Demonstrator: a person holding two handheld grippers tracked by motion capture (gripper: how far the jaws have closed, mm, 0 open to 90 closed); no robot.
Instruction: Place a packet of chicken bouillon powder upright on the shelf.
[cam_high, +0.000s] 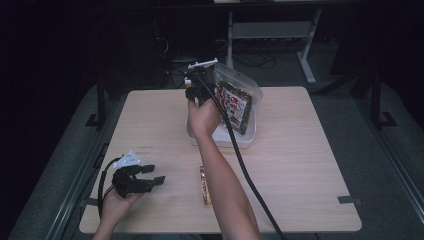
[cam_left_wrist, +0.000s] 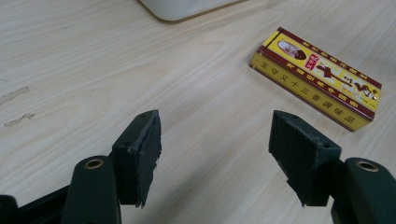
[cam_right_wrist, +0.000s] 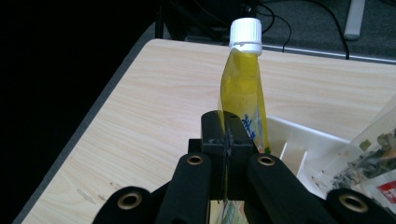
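Although the high view was dim, the right hand-held gripper (cam_high: 196, 90) could be made out above the far middle of the table (cam_high: 310, 165), raised over a white tray (cam_high: 235, 139). Its jaws were pressed together on a yellow spouted pouch (cam_right_wrist: 243, 88), a soft, creased plastic pack topped by a ribbed white screw cap (cam_right_wrist: 246, 35); the pouch's lower part was hidden behind the black jaws, and its blue printing was too cut off to read. Beside it in the tray stood a clear, glossy plastic bag (cam_high: 239, 97) holding a dark printed packet whose markings were hard to make out. The tray's white dividers showed at the lower right of the right gripper view.

The left hand-held gripper (cam_high: 150, 175) rested near the table's near left corner, its jaws wide apart and holding nothing; their flat pads (cam_left_wrist: 148, 154) looked like dark, slightly frayed foam. Ahead of them lay a small rectangular cardboard box (cam_left_wrist: 317, 77), yellow with dark red borders and printed characters, flat on the wood near the near edge's middle and apart from the tray.

The table was pale wood-grain laminate with a few faint scuffs. Beyond it the room was dark, with grey carpet, trailing cables and the white legs of another desk (cam_high: 305, 55).
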